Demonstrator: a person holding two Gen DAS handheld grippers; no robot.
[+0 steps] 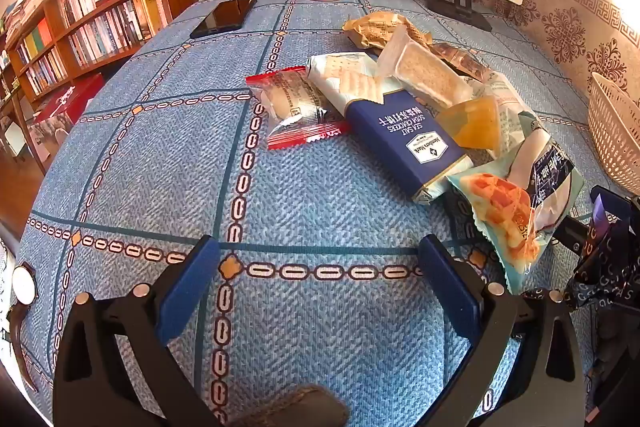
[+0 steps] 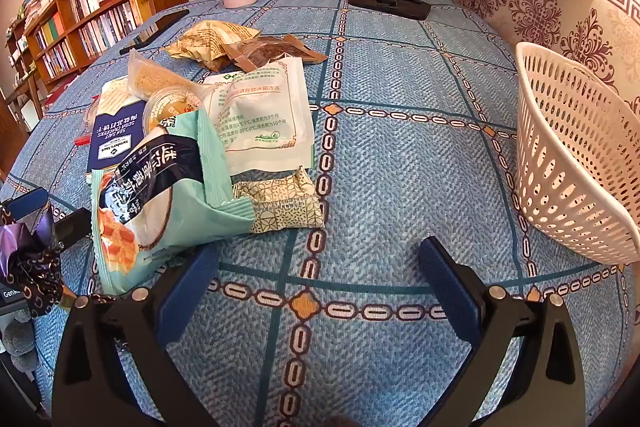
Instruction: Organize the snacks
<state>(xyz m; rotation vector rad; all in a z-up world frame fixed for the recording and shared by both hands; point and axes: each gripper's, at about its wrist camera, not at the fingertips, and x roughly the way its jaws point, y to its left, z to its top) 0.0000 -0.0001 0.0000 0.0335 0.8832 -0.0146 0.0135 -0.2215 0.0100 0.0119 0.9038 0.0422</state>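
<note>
Several light, crinkly snack packets (image 2: pixel 200 131) are lying heaped at centre-left of the right wrist view, the white basket (image 2: pixel 576 163) waiting at right. They are probably slippery and crushable, so you are best pinching a sealed edge. Your left gripper (image 1: pixel 320 291) and right gripper (image 2: pixel 320 291) are hovering fully spread, holding nothing.

Bright daylight, sharp focus, fisheye-bent edges, dark corners.
</note>
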